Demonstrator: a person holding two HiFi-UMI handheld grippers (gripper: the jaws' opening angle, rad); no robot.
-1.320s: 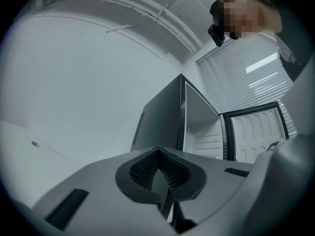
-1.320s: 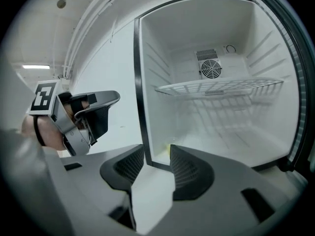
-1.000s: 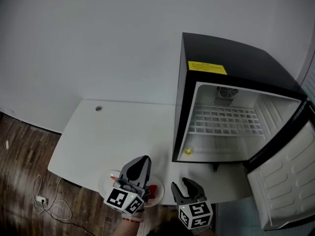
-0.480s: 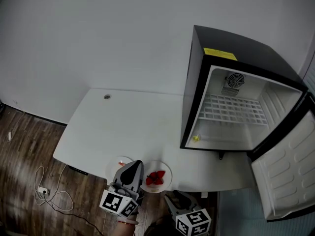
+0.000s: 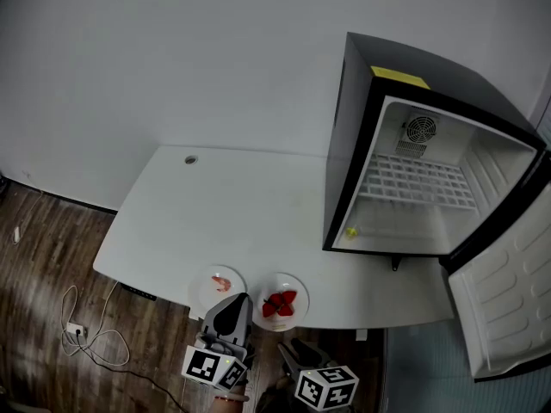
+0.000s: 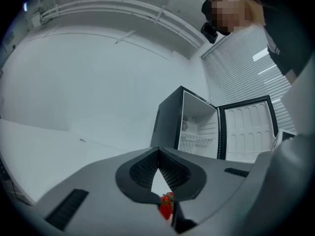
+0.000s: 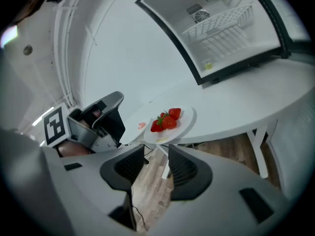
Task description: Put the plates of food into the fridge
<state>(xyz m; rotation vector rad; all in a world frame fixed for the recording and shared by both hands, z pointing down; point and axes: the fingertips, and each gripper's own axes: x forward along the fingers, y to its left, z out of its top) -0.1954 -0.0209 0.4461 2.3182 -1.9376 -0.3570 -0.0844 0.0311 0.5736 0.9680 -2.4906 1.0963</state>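
Strawberry plate (image 7: 185,121) just beyond right claw (image 7: 156,153)

Head camera high, steeply down; gripper cameras low (fridge (image 5: 351,144) shared)

Matt white tabletop (image 5: 258,218), wood-plank floor (image 5: 43,265), smooth black fridge (image 5: 351,144).

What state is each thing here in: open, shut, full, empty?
fridge door: wide open
fridge: almost empty inside
plate of strawberries: on the table, not gripped
plate of pink food: on the table, not gripped
left gripper: shut, empty
right gripper: open, empty
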